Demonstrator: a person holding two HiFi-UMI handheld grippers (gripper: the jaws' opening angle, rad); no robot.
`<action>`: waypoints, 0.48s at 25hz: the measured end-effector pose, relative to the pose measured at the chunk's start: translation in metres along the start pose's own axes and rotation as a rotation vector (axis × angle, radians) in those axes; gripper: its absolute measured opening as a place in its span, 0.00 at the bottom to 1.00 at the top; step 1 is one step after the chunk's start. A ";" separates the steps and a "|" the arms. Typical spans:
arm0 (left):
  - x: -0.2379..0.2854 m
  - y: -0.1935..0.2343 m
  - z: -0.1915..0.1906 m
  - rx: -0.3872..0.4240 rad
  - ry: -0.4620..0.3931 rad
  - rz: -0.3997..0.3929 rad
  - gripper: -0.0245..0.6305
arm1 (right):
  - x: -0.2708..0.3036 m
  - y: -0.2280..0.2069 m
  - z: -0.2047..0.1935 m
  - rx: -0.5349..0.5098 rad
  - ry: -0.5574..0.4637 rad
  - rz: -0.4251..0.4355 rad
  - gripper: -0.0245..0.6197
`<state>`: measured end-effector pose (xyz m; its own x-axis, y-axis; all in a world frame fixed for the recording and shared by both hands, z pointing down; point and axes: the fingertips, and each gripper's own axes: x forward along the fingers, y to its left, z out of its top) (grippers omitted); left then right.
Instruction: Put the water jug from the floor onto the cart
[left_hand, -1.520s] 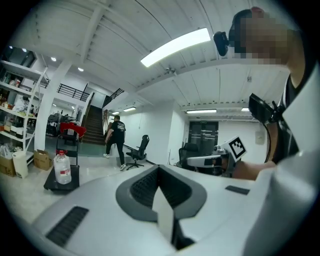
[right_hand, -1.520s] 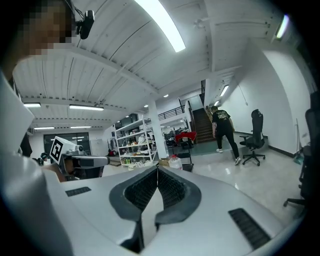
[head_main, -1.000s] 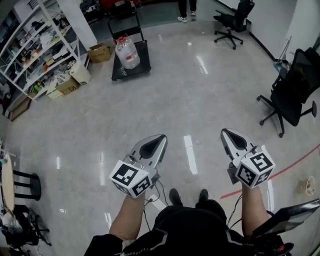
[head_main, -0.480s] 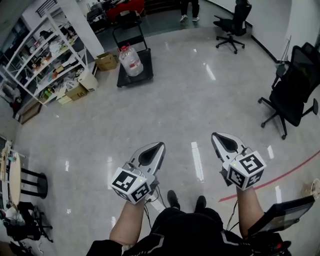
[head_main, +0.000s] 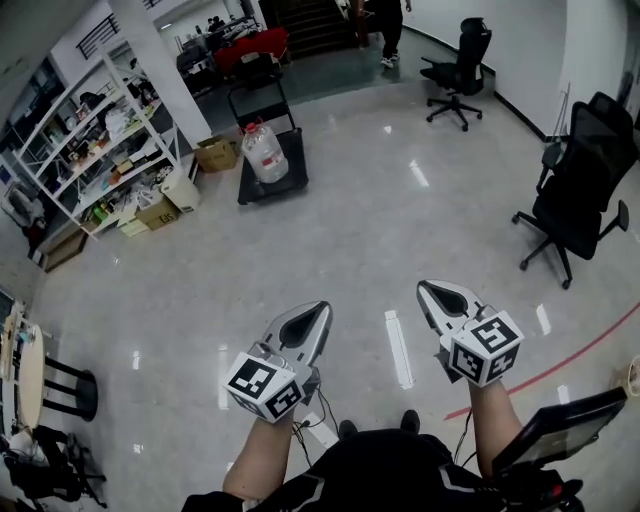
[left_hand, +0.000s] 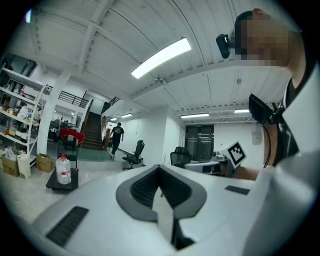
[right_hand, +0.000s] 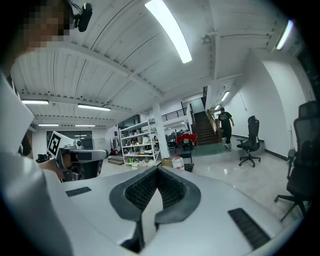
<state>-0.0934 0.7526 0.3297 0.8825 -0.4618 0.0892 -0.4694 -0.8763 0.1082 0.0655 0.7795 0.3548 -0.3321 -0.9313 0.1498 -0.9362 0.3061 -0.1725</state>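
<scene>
Glossy pale floor (head_main: 380, 220) reflects ceiling strip lights (left_hand: 161, 58). White shelving (head_main: 95, 150) lines the left; black office chairs (head_main: 575, 195) stand right, stairs (head_main: 315, 25) beyond.

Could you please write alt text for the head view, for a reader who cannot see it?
A person holds the left gripper and right gripper, jaws shut and empty, over a glossy floor. Far ahead, a water jug stands on a black cart beside shelves.

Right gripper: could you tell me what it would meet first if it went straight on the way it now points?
Nothing close: open floor lies ahead of the right gripper. Its line looks to lead roughly to the water jug on the cart, so that likely comes first, though depth is unclear.
</scene>
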 end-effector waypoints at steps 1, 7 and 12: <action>-0.003 0.001 0.001 0.000 -0.006 -0.009 0.04 | 0.001 0.005 0.002 -0.003 -0.001 -0.003 0.04; -0.021 0.017 0.011 0.001 -0.028 -0.026 0.04 | 0.010 0.029 0.013 -0.031 0.000 -0.020 0.04; -0.018 0.005 0.009 0.007 -0.023 -0.030 0.04 | -0.001 0.025 0.012 -0.025 -0.001 -0.023 0.04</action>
<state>-0.1115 0.7551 0.3195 0.8968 -0.4379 0.0635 -0.4423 -0.8908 0.1037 0.0442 0.7855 0.3386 -0.3099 -0.9385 0.1524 -0.9463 0.2891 -0.1444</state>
